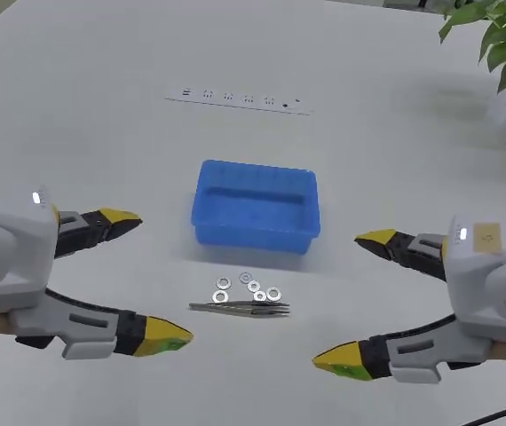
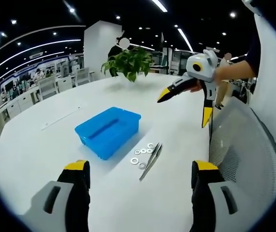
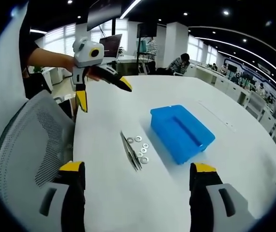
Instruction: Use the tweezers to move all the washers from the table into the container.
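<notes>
The left gripper [image 1: 162, 277] and right gripper [image 1: 336, 298] hover over the table [image 1: 395, 133] with jaws spread wide, holding nothing. Between them, well apart from both, the tweezers [image 1: 240, 307] lie flat on the table. The washers [image 1: 249, 288] sit in a loose cluster just beyond the tweezers, perhaps six, though they are small to count. The blue container [image 1: 256, 206] stands near, just behind them. Farther back lie a power strip [image 1: 238, 98] and a plant [image 1: 502, 44].
</notes>
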The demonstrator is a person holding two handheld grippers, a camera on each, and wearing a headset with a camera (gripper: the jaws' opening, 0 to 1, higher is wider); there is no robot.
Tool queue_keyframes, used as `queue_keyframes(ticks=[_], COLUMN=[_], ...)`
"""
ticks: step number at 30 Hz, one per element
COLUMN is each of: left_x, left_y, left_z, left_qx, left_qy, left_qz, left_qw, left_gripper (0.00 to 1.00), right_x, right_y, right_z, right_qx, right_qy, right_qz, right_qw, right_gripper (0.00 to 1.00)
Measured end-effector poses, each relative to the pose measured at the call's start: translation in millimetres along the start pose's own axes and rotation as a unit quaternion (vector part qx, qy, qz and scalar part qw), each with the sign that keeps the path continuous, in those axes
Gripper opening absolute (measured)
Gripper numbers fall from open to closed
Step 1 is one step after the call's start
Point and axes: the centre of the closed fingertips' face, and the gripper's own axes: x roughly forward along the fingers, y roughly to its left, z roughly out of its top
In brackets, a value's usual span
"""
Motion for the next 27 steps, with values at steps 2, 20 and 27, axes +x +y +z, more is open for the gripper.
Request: queue_keyframes(ticks=[2,20,27], left_x=[3.9,43.8,57.2], left_y=[0.9,3.2,-3.3], left_z=[-5.8,-47.3,-55.8], left_qx=[0.007,0.054,0.071], left_qy=[0.010,0.100,0.123], left_qz=[-0.001,-0.033,-0.058], left_qw=[0.9999,0.9930,0.9882], left_gripper=[0.86,0.59,0.45], right_x=[4.1,64.7,85.4], right_y=[1.6,17.2,18.7], right_z=[-1.5,-19.1,-17.5], right_qx=[-0.002,-0.100,-0.124], right_qy=[0.004,0.086,0.101], right_qz=[0.007,0.065,0.089], right_qw=[1.0000,0.9891,0.9831], right_gripper=[0.87,0.56,0.34])
